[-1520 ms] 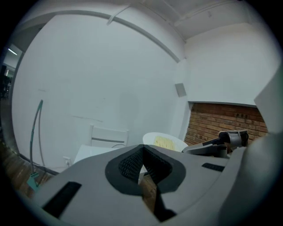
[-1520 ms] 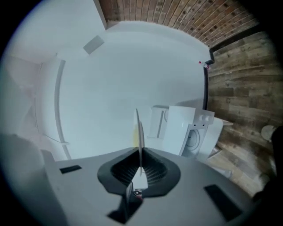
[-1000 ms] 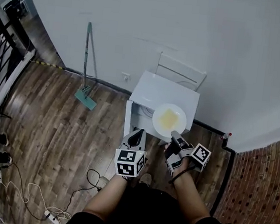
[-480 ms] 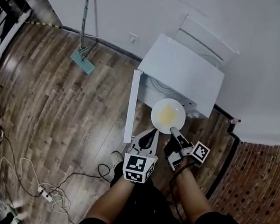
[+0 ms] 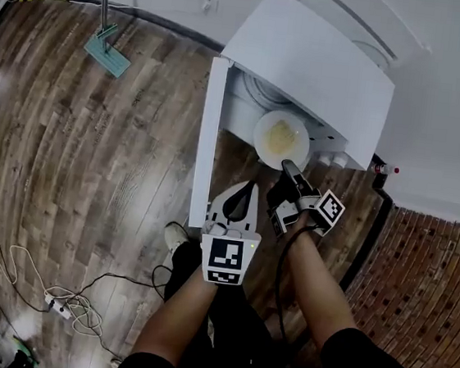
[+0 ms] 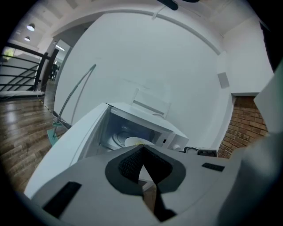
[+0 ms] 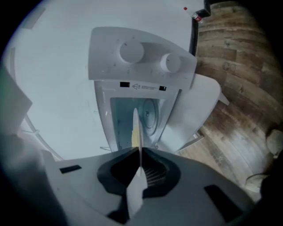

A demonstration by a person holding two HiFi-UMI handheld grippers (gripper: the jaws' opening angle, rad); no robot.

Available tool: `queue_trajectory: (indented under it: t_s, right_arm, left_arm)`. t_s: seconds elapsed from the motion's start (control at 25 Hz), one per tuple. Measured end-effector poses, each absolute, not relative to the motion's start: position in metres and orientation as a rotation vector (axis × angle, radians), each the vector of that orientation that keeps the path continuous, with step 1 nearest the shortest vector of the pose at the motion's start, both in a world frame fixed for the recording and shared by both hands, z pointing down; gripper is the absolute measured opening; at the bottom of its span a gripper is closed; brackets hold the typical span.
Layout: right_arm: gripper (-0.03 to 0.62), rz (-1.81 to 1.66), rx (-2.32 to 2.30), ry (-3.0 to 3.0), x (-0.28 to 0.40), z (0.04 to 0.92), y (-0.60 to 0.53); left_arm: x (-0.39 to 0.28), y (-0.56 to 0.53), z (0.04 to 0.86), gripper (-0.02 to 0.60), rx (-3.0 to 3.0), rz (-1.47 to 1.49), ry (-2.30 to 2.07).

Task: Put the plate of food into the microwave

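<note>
Wood-plank flooring (image 5: 92, 163) runs to a white wall, with brick (image 5: 427, 267) at the right.

Head view: a white microwave (image 5: 318, 61) stands against the far wall, its door (image 5: 210, 127) open to the left. The plate of food (image 5: 282, 135) is at the mouth of the cavity, held level by its near rim in the right gripper (image 5: 286, 169). The left gripper (image 5: 248, 191) hangs just left of the right one, near the door, touching nothing. A mop (image 5: 107, 49) rests on the floor far left. Cables (image 5: 52, 299) trail across the near floor.

Left gripper view: the jaw tips meet with nothing between them. The plate shows in the open cavity ahead.

Right gripper view: the jaws are clamped on the plate's rim, seen edge-on with yellow food on it. Beyond are the turntable (image 7: 150, 115) and two knobs (image 7: 131, 52).
</note>
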State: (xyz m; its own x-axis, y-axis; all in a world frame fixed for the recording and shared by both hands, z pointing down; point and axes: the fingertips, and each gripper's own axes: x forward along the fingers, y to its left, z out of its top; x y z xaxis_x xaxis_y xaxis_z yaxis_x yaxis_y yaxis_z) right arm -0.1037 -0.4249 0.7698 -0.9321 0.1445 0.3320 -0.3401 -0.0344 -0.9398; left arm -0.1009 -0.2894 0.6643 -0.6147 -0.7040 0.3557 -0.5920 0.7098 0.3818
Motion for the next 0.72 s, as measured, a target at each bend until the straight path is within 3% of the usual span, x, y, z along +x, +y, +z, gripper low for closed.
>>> queue_trajectory:
  t_s: [0.72]
  right_arm:
    - [0.025, 1.969, 0.378, -2.053, -0.239, 0.823, -0.461]
  left_arm:
    - [-0.165, -0.269, 0.699, -0.008, 0.939, -0.171, -2.493]
